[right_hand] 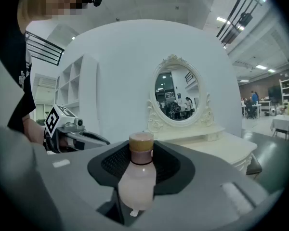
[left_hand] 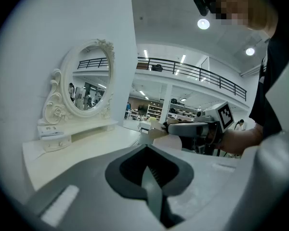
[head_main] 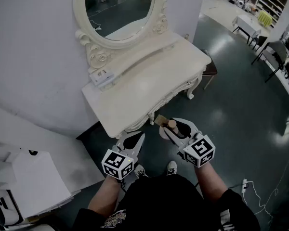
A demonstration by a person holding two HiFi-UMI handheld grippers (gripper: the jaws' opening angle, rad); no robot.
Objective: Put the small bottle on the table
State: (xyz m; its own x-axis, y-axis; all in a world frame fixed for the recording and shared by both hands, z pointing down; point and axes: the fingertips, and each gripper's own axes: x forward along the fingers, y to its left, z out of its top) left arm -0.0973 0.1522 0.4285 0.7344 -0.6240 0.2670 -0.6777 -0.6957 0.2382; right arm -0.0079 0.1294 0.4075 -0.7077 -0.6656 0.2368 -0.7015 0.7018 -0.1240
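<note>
A small pale pink bottle [right_hand: 137,177] with a tan cap stands upright between the jaws of my right gripper [right_hand: 137,186], which is shut on it. In the head view the bottle [head_main: 170,127] shows at that gripper's [head_main: 176,129] tip, just off the front edge of the cream dressing table [head_main: 149,88]. My left gripper [head_main: 133,142] hangs beside it at the table's front edge, jaws closed together with nothing in them. From the left gripper view its own tips [left_hand: 151,177] are shut, and the right gripper [left_hand: 197,129] with the bottle [left_hand: 169,141] shows ahead.
An oval mirror [head_main: 119,8] in an ornate cream frame stands at the table's back, with a small white box [head_main: 102,75] on the shelf below it. White shelving [head_main: 24,182] stands at the left. Dark floor lies to the right, with a stool [head_main: 209,69] by the table's far end.
</note>
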